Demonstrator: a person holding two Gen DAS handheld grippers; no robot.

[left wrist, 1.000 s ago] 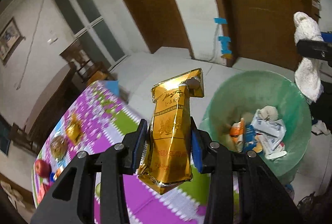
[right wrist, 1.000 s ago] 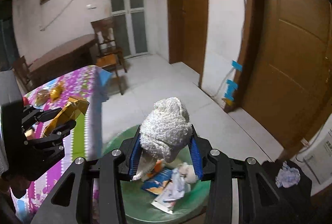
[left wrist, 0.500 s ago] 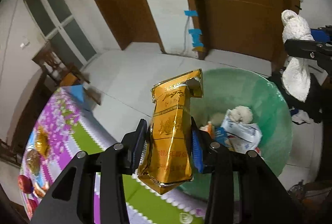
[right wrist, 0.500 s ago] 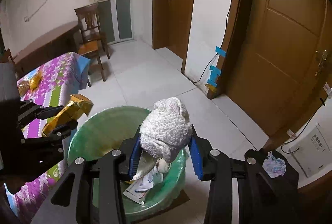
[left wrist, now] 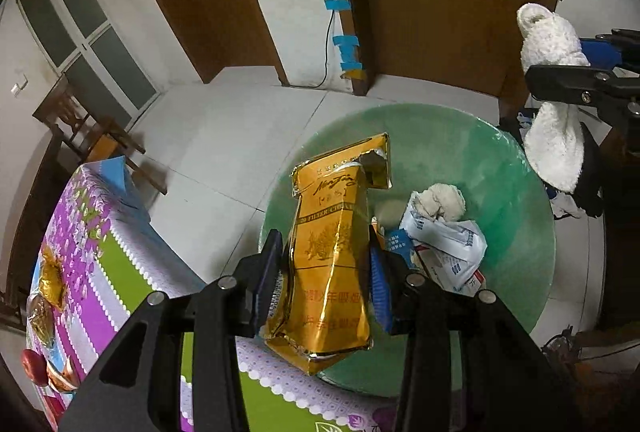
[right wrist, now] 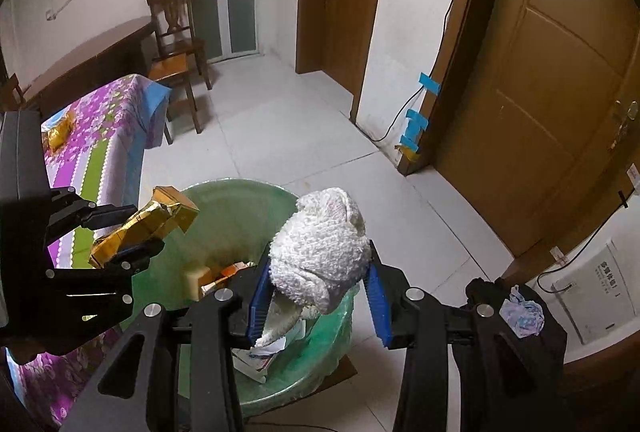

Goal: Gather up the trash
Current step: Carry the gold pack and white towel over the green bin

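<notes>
Gold pack (left wrist: 330, 256) stands upright between the pads of our left gripper (left wrist: 325, 276), which clamp its lower half; its long axis runs up along the fingers. It hangs over the near rim of the green bin (left wrist: 516, 168), beside the table (left wrist: 100, 256). To the right, our right gripper (right wrist: 316, 292) pinches a white rag (right wrist: 320, 256), directly above the bin's mouth. We judge both need only to release, the rag being better centred.
</notes>
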